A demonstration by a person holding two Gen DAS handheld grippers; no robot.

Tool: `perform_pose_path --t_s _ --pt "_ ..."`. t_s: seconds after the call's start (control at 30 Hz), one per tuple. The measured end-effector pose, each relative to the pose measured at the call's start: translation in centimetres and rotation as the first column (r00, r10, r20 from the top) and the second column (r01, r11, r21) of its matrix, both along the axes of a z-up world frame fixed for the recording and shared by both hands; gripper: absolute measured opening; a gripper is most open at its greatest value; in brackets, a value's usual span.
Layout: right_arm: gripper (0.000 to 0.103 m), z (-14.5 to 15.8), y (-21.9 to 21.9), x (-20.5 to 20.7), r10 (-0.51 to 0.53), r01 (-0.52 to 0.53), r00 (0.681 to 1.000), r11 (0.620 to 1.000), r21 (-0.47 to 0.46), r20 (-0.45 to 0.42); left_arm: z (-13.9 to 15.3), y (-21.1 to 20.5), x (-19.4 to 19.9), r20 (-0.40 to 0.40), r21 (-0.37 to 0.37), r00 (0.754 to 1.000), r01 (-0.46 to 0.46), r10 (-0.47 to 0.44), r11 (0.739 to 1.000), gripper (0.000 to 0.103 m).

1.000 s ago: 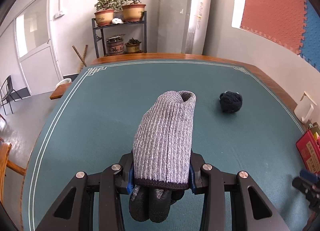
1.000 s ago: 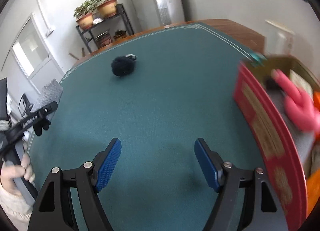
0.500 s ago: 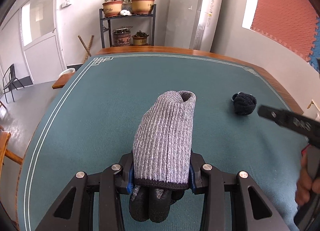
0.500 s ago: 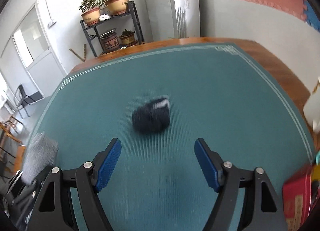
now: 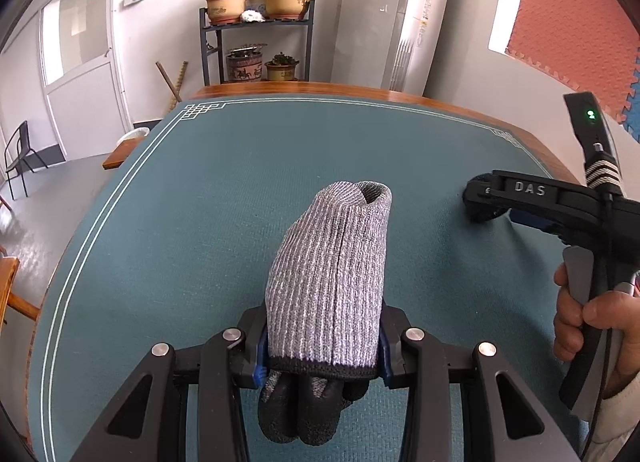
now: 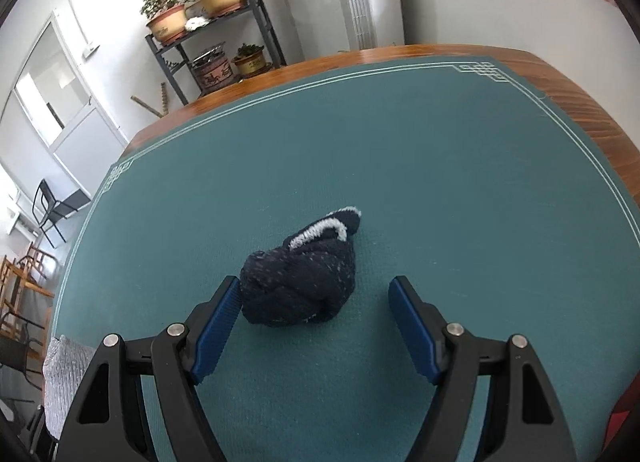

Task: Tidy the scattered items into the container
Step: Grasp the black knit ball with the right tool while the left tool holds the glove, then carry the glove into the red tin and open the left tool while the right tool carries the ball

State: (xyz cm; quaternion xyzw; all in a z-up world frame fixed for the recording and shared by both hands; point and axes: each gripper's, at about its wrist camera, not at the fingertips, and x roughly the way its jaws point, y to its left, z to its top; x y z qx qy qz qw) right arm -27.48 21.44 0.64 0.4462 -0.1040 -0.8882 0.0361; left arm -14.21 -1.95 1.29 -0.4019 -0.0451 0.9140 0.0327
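My left gripper point(image 5: 322, 346) is shut on a grey knit glove point(image 5: 328, 270). The glove stands up between the pads, and its black fingertips point(image 5: 300, 414) hang below them. A rolled dark navy sock point(image 6: 300, 282) with white trim lies on the green mat point(image 6: 460, 190). My right gripper point(image 6: 316, 326) is open around the sock; the left pad point(image 6: 218, 322) is close against it and the right pad point(image 6: 412, 330) stands apart. In the left wrist view the right gripper point(image 5: 532, 198), held by a hand point(image 5: 588, 318), hides most of the sock point(image 5: 478, 210).
The mat covers a wooden table point(image 6: 592, 102) whose edge runs along the far and right sides. A red sliver of the box point(image 6: 626, 402) shows at the lower right. The held glove point(image 6: 64, 374) appears at the lower left of the right wrist view.
The right gripper swung away from the red box and moved over to the sock, which now lies between its open fingers. The left gripper kept hold of the glove.
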Motion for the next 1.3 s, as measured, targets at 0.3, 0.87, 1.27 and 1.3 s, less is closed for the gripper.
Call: perform_pose_path --t_s 0.3,0.87,1.27,1.3 --pt "0.045 1.0 -1.2 2.8 0.033 -0.032 0.999 0.999 0.042 -0.031 0.2 0.0 0.3 -0.007 0.000 1.000 0.001 -0.001 1.000 0.041" --pt "0.045 5.3 1.9 20.7 -0.013 0.016 0.983 1.000 0.017 -0.181 3.5 2.8 3.3 -0.130 -0.064 0.990 0.053 -0.061 0.997 0.041" --pt "0.045 6.2 5.2 30.6 -0.123 0.130 0.953 0.992 0.006 -0.277 6.2 7.5 7.7 -0.259 -0.149 0.951 0.133 -0.169 0.980 0.041" --pt "0.045 6.3 5.6 31.0 -0.127 0.133 0.951 0.991 0.002 -0.282 6.4 7.9 8.2 -0.267 -0.153 0.947 0.143 -0.180 0.978 0.041"
